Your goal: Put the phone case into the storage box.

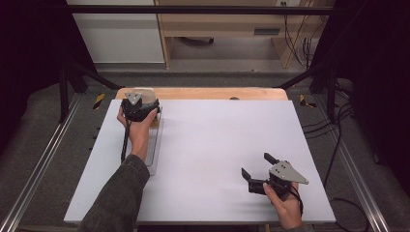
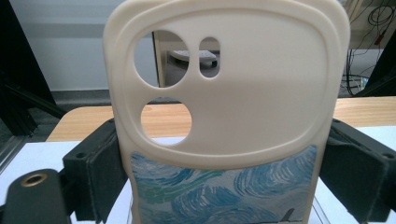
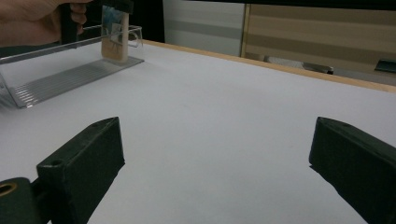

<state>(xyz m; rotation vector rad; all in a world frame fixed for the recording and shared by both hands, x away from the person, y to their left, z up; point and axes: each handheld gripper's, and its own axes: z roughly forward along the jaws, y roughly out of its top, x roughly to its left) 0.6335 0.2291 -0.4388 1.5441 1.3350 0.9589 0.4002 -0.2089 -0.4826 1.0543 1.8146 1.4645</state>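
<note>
A cream phone case (image 2: 261,93) with round camera cut-outs and a blue swirl print stands upright between the jaws of my left gripper (image 2: 224,182), which is shut on its two sides. From above, that gripper (image 1: 139,107) sits at the table's far left, with the case's cream rim (image 1: 144,90) just beyond it, over the far end of a clear acrylic rack (image 1: 155,145). In the right gripper view the case (image 3: 114,42) rests its lower end on the rack (image 3: 60,77). My right gripper (image 1: 256,164) hovers open near the front right, with nothing between its jaws (image 3: 215,154).
The white table top (image 1: 212,135) lies on a wooden table whose far edge (image 1: 217,93) shows behind it. The ribbed rack runs along the left side. Black frame posts and cables flank the table, and a wooden cabinet stands beyond.
</note>
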